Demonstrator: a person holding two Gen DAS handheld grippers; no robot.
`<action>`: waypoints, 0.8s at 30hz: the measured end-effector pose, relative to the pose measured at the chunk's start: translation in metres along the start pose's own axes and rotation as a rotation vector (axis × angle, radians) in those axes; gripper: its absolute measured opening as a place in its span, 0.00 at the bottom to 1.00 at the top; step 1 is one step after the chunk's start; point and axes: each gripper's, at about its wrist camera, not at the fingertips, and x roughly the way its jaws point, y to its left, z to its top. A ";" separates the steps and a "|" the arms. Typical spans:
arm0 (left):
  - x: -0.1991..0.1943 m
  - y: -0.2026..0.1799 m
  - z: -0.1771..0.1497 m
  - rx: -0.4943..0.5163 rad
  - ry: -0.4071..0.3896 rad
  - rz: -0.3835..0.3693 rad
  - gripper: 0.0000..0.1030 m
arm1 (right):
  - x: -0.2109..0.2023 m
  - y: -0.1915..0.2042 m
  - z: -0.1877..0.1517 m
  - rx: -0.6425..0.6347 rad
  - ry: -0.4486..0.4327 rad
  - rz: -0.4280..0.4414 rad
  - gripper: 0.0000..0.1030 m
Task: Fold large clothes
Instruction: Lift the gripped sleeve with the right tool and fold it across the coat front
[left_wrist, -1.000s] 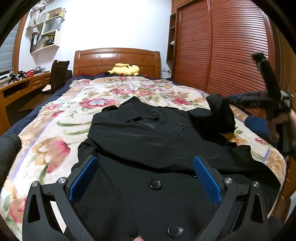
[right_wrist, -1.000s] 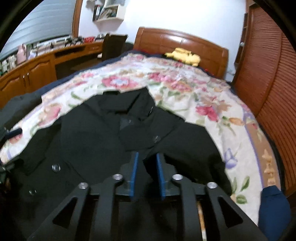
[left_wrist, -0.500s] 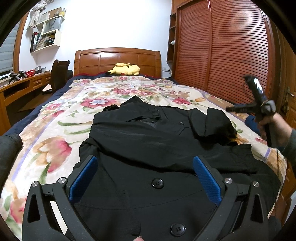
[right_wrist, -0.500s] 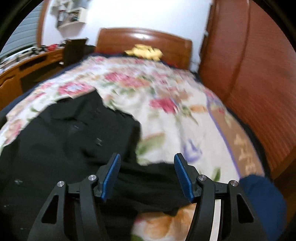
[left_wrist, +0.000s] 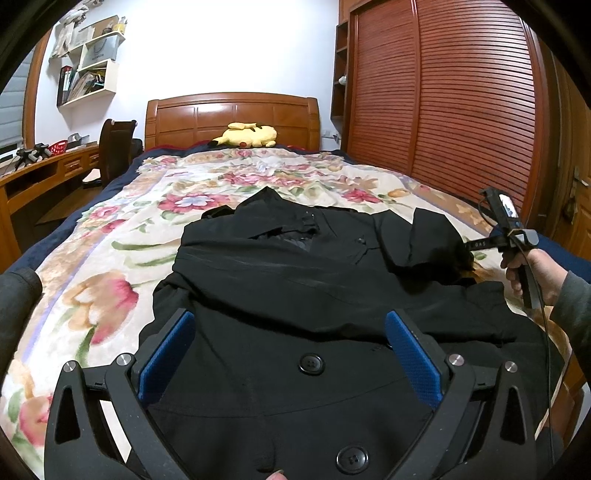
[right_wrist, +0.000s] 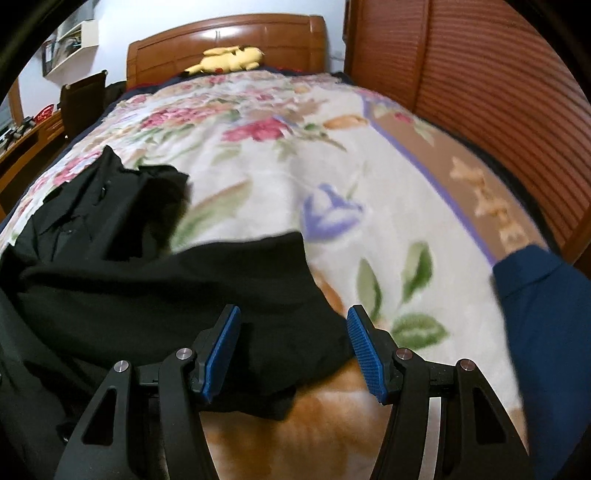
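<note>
A large black coat (left_wrist: 295, 288) with big buttons lies front up on the flowered blanket (left_wrist: 110, 258), collar toward the headboard. One sleeve (left_wrist: 432, 236) is folded over the chest at the right. My left gripper (left_wrist: 291, 354) is open and empty, low over the coat's hem half. My right gripper (right_wrist: 293, 343) is open and empty over the coat's right edge (right_wrist: 184, 295); in the left wrist view it is held by a hand at the bed's right side (left_wrist: 513, 236), beside the folded sleeve.
A yellow plush toy (left_wrist: 247, 134) lies at the wooden headboard (left_wrist: 232, 114). A slatted wardrobe (left_wrist: 461, 110) runs along the right of the bed. A desk and chair (left_wrist: 114, 147) stand at the left. A blue cloth (right_wrist: 546, 314) lies at the bed's right edge.
My right gripper let go of the sleeve, which now lies folded on the chest, opened, and drew back and down to the coat's right edge. The left gripper has hardly moved.
</note>
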 end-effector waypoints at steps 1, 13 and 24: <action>0.000 -0.001 0.001 0.003 0.003 0.000 1.00 | 0.008 -0.005 0.000 0.011 0.021 0.018 0.60; -0.027 -0.012 0.002 0.026 -0.015 0.035 1.00 | 0.017 0.011 -0.012 -0.018 0.105 0.133 0.15; -0.050 0.012 -0.012 0.008 -0.003 0.074 1.00 | -0.123 0.067 -0.011 -0.151 -0.196 0.190 0.13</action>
